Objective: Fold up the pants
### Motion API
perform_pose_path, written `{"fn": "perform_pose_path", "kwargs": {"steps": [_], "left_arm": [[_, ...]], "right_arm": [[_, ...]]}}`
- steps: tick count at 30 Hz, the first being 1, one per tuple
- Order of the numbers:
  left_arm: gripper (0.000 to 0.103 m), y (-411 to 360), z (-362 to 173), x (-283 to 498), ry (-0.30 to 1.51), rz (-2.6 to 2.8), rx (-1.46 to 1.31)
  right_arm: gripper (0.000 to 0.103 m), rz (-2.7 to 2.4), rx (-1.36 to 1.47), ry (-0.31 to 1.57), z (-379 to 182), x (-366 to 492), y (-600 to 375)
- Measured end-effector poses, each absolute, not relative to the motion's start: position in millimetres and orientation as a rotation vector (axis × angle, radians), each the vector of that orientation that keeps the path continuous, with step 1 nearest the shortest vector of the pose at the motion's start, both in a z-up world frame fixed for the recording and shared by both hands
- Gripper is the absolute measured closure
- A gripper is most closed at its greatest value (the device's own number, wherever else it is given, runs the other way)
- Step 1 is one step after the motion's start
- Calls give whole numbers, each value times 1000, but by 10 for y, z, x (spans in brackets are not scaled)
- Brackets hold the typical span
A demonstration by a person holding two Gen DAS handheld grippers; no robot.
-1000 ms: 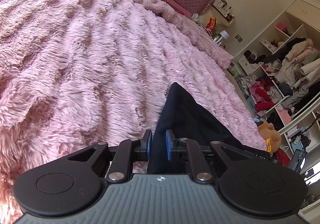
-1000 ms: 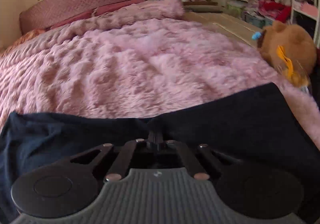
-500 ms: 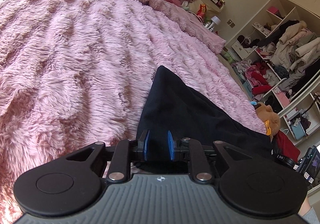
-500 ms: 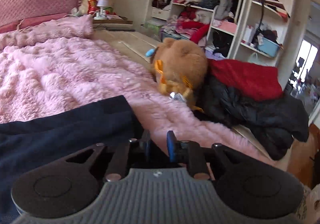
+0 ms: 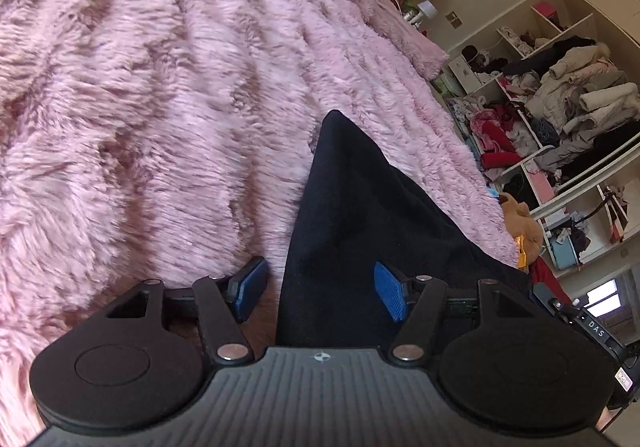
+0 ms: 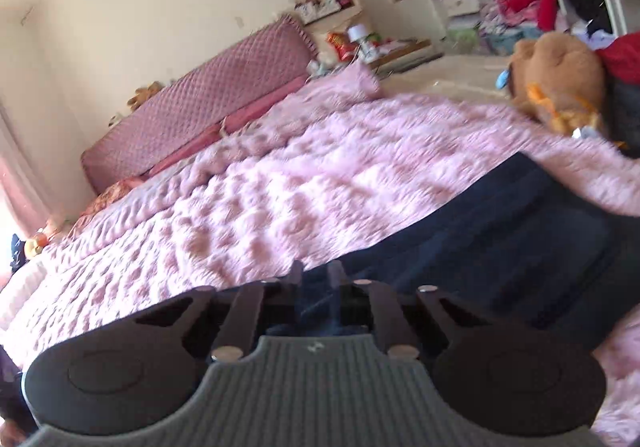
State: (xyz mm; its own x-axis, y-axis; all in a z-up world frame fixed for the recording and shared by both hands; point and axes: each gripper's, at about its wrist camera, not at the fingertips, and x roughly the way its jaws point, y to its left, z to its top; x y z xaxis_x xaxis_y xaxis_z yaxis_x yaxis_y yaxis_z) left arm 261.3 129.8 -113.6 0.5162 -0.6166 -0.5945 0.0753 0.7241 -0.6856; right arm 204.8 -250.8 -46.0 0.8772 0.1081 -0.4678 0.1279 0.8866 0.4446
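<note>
Dark navy pants [image 5: 352, 215] lie on the pink fluffy blanket [image 5: 160, 87]. In the left wrist view their corner points away up the bed. My left gripper [image 5: 320, 293] is open, its blue pads [image 5: 250, 287] spread either side of the near edge of the pants. In the right wrist view the pants [image 6: 500, 247] stretch across the lower right. My right gripper [image 6: 316, 277] sits over their near edge with the fingers a small gap apart; the view is blurred.
A brown teddy bear [image 6: 560, 83] and a red and black clothes pile [image 6: 620, 59] sit at the bed's right edge. The quilted headboard [image 6: 208, 99] and a cluttered nightstand [image 6: 352, 43] are at the far end. Shelves full of clothes [image 5: 560, 95] line the wall.
My left gripper has opened and let go of the pants. The right gripper has swung back left from the teddy bear toward the bed and tilted.
</note>
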Motion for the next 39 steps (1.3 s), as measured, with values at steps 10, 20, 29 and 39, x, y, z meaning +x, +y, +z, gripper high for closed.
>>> {"fn": "perform_pose_path", "kwargs": {"steps": [10, 20, 29, 39], "left_arm": [[33, 1400, -1394, 2953, 1035, -594, -851], [88, 1434, -1742, 3196, 1177, -601, -1097], [92, 1244, -1124, 3008, 1070, -574, -1097], [92, 707, -287, 2774, 972, -570, -1013]], "right_arm": [[103, -3, 392, 733, -910, 2863, -1904], [103, 15, 350, 839, -810, 1483, -1781], [103, -78, 192, 663, -284, 1584, -1854], [100, 95, 75, 956, -430, 2123, -2784]]}}
